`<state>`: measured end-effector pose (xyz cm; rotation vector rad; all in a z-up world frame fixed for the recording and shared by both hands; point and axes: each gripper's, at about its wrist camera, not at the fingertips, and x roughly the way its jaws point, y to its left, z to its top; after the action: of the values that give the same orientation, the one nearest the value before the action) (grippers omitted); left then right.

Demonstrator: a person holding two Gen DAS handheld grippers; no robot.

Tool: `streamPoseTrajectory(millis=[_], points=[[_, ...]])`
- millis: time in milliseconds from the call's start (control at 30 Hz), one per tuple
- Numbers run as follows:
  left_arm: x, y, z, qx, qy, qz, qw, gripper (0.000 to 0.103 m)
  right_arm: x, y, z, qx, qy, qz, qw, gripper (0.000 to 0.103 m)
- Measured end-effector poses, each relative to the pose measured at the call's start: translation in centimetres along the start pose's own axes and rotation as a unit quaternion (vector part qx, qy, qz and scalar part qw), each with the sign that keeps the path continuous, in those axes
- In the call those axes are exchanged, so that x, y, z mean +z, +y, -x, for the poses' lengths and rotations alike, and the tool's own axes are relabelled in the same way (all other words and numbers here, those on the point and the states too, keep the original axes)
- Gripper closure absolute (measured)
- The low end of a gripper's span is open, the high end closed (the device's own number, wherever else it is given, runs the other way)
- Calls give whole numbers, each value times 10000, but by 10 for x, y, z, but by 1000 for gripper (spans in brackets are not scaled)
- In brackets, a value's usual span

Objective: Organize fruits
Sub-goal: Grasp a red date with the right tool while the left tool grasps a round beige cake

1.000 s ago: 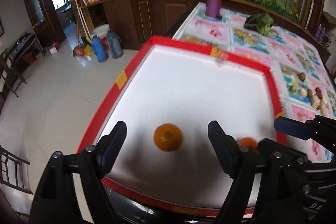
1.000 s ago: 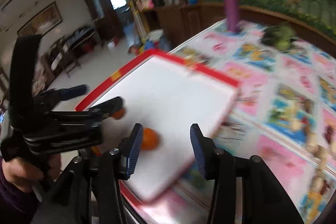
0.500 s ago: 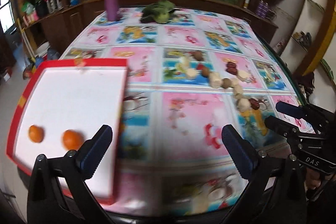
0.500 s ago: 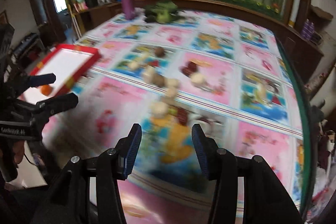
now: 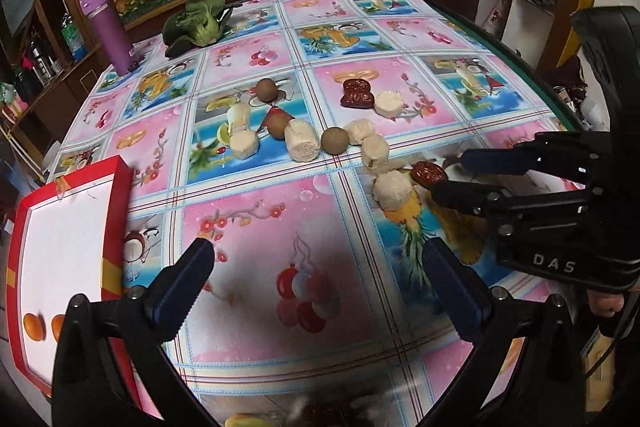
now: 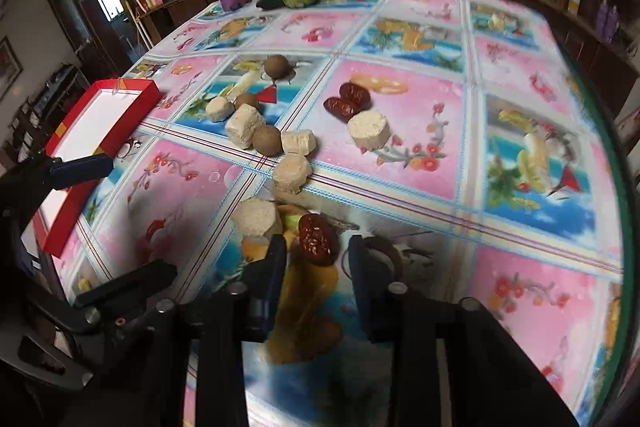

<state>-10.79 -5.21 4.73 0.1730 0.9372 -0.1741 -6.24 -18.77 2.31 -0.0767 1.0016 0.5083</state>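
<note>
Your right gripper (image 6: 316, 259) had fingers parted, straddling red date (image 6: 318, 239) beside pale chunk (image 6: 258, 217); square up before closing. Left gripper (image 5: 316, 279) hung wide open, nearer red tray (image 5: 116, 211).

Purple flask (image 5: 107, 27) upright at table's far edge; leafy green vegetable (image 5: 198, 23), possibly bok choy, lying just beside it on patterned tablecloth (image 5: 248, 227).

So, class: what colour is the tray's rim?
Red, clearest in the right wrist view: tray.

second orange (image 5: 57, 326) half hidden behind left gripper, tray (image 5: 118, 211) cut off at frame edge
</note>
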Motion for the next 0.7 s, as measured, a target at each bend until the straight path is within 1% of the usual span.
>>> streamPoseTrajectory(millis=[67,100,133,233,333,400,500,533,567,633,700], points=[[2,-1,-5,29,25,-17,10000,0,2,0,-3,18,-21,2,10000,79],[3,-1,-7,44,47,-37,10000,0,3,0,-4,-7,-18,46,10000,85],[4,-1,-10,50,84,-41,9999,0,3,0,-4,-25,-38,59,10000,85],[8,-2,-16,-57,179,23,9998,0,1,-11,0,-40,-152,-186,9997,85],[13,-8,-20,-99,187,18,9998,2,-6,-24,8,88,-187,-437,9988,85],[17,-14,-23,-109,179,-28,9998,7,-13,-30,14,181,-215,-598,9978,85],[24,-26,-37,-155,298,-91,9994,19,-21,-33,23,311,-281,-747,9963,85],[25,-27,-40,-173,336,-96,9992,26,-23,-34,27,331,-310,-787,9959,85],[26,-30,-46,-199,407,-78,9989,31,-24,-34,29,334,-334,-797,9957,85],[28,-32,-54,-273,509,9,9983,33,-25,-33,34,338,-406,-818,9953,85],[28,-33,-57,-302,516,65,9982,38,-26,-32,37,311,-474,-869,9946,85]])
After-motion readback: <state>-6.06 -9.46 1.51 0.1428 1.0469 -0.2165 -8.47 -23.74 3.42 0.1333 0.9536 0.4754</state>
